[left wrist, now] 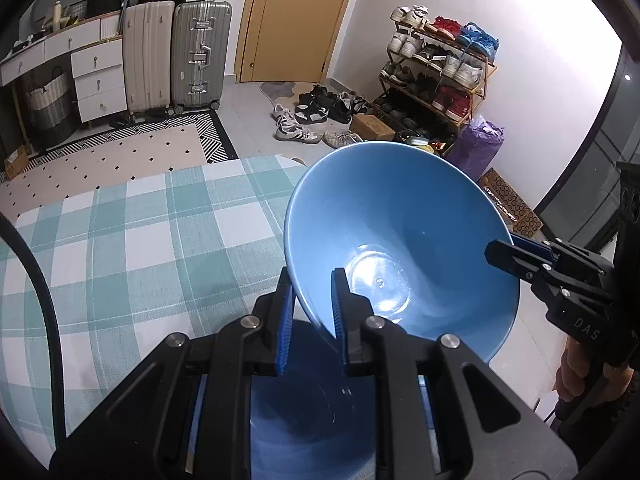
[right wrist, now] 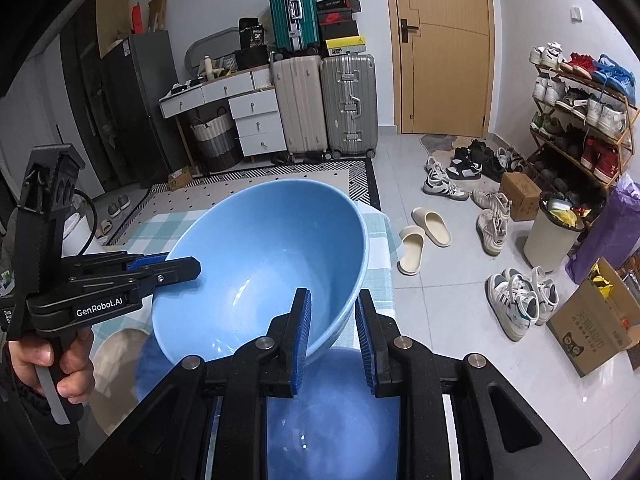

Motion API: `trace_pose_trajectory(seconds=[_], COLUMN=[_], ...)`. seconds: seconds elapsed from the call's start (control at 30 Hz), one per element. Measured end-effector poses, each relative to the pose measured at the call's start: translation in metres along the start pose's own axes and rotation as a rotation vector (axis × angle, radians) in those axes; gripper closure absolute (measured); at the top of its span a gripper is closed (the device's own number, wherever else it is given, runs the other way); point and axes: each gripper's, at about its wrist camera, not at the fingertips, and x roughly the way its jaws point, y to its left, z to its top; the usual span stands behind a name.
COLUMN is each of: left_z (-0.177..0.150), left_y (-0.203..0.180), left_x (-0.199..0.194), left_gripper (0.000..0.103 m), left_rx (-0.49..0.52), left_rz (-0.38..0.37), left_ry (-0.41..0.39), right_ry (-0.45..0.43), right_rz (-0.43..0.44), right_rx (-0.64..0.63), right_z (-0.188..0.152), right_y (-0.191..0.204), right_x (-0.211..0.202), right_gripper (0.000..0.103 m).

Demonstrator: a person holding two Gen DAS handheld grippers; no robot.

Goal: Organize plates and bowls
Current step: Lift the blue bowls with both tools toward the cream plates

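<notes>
A light blue bowl (left wrist: 404, 236) is held tilted in the air above the checked tablecloth (left wrist: 140, 240). My left gripper (left wrist: 310, 292) is shut on the bowl's left rim, one finger inside and one outside. My right gripper (right wrist: 332, 320) straddles the bowl's (right wrist: 264, 264) right rim with its jaws slightly apart; it also shows in the left wrist view (left wrist: 520, 256) at the far rim. A darker blue plate or bowl (right wrist: 332, 412) lies under the grippers, mostly hidden. A beige dish (right wrist: 120, 364) sits blurred to its left.
The table edge (right wrist: 384, 264) drops to a tiled floor with slippers (right wrist: 424, 236), several shoes, a shoe rack (right wrist: 584, 112), a bin (right wrist: 556, 236) and a cardboard box (right wrist: 596, 324). Suitcases (right wrist: 324, 104) and a drawer unit stand by the door.
</notes>
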Motion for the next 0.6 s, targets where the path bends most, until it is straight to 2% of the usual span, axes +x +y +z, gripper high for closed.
trace_pose_trajectory(seconds=[0.6], left_z=[-0.026], left_y=[-0.002], left_x=[-0.066], left_gripper=[0.089], left_rx=[0.000], left_rz=[0.015], left_ry=[-0.038], right_ry=[-0.044], right_rz=[0.007], right_rx=[-0.032], right_z=[-0.012], right_y=[0.039], right_x=[-0.036], right_gripper=[0.080])
